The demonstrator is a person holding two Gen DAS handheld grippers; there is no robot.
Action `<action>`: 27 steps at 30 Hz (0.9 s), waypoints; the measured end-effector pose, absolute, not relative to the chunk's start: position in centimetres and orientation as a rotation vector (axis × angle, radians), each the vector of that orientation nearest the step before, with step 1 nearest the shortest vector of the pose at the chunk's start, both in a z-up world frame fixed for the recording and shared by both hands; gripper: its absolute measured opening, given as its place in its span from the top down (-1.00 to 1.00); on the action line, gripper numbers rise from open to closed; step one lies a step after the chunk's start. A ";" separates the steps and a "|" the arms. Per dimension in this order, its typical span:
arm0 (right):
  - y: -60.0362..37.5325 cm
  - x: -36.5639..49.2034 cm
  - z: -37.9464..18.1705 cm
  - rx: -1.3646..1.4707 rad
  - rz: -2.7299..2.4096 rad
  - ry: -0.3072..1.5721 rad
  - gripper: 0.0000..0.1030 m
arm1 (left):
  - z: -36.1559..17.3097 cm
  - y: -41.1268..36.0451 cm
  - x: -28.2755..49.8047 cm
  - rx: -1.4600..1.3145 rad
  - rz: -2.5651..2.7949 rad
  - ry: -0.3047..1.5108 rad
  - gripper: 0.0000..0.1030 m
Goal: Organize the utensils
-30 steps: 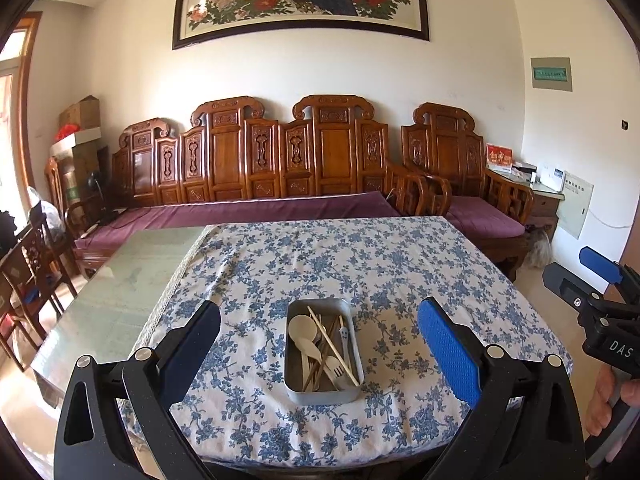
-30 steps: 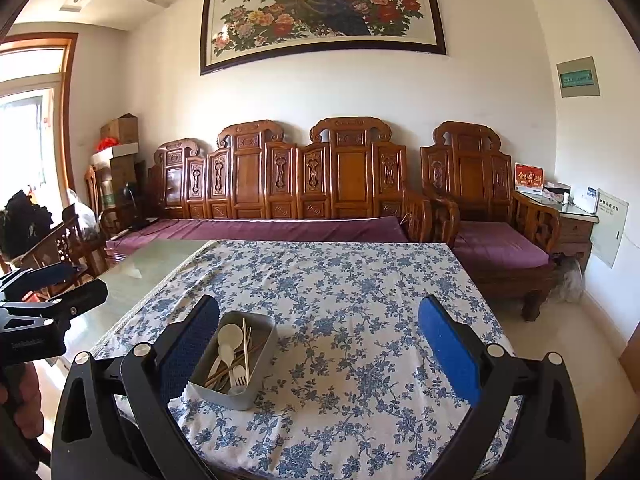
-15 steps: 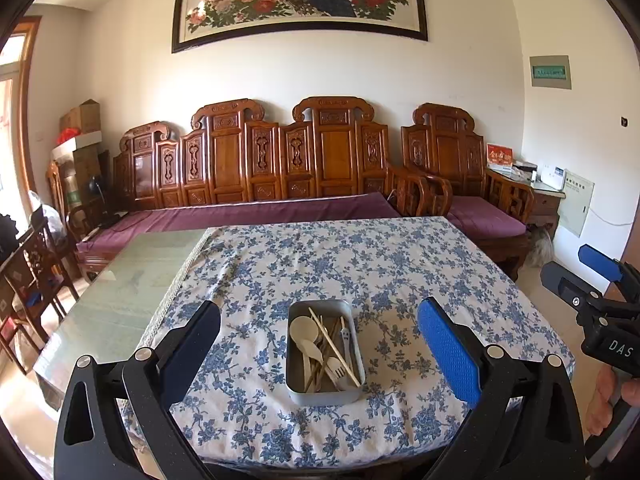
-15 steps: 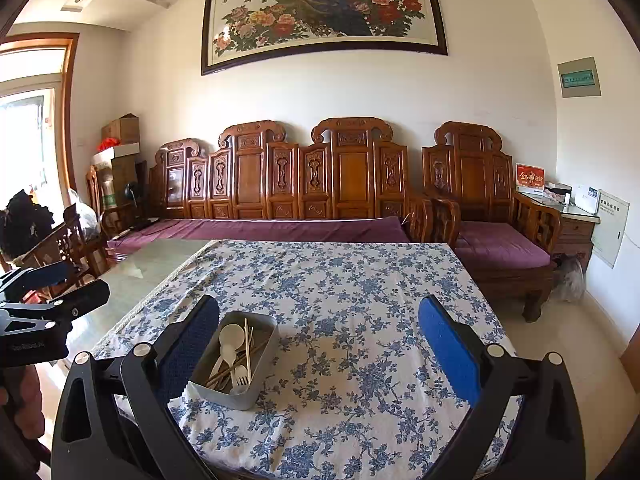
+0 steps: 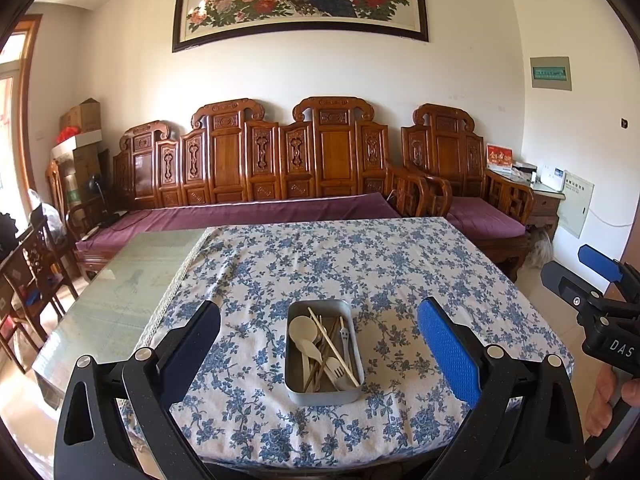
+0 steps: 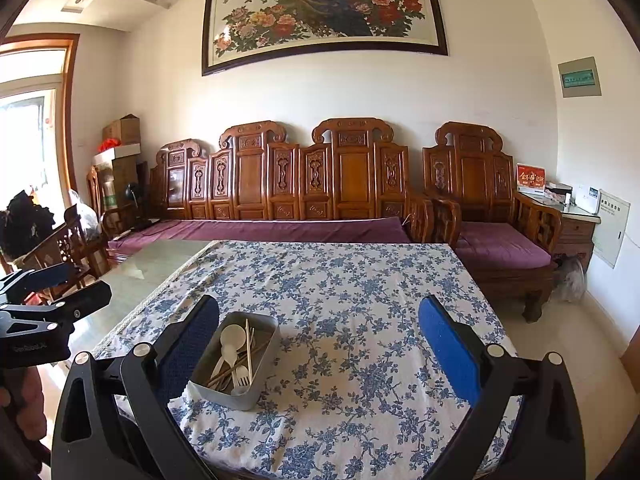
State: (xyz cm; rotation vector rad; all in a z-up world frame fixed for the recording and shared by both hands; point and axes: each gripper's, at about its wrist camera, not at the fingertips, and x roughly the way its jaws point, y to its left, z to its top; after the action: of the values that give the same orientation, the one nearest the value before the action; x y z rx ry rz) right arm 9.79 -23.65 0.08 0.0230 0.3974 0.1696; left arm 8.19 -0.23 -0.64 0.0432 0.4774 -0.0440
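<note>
The tin (image 5: 323, 354) of jumbled spoons, fork and chopsticks sits near the table's (image 5: 120, 300) front edge, both grippers, left (image 5: 318, 344) and right (image 6: 318, 344), hanging wide open and empty short of it, so I'd approach slowly and pinch one topmost handle.

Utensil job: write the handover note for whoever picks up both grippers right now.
Left gripper: open, empty, held short of the table's near edge and lined up with the tin.
Right gripper: open, empty, off to the tin's right.
Metal tin: on the blue floral tablecloth near the front edge. Everything sits jumbled inside: spoons, a fork, chopsticks.
Done: nothing sorted or lifted out.
Left: the whole job. No other holder or tray shows on the table, so I cannot tell where the utensils should go.
</note>
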 end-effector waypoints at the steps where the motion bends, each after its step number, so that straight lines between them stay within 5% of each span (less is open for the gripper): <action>1: -23.6 9.8 0.1 0.023 0.170 0.398 -0.95 | -0.6 -0.2 8.2 0.044 -0.043 0.477 -0.85; 27: -23.5 9.7 0.1 0.024 0.169 0.397 -0.95 | -0.6 -0.3 8.3 0.038 -0.039 0.476 -0.85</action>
State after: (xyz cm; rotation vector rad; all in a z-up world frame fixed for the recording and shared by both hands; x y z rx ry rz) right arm 9.72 -23.54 0.11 0.0241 0.3969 0.1694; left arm 8.30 -0.28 -0.61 0.0377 0.4758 -0.0388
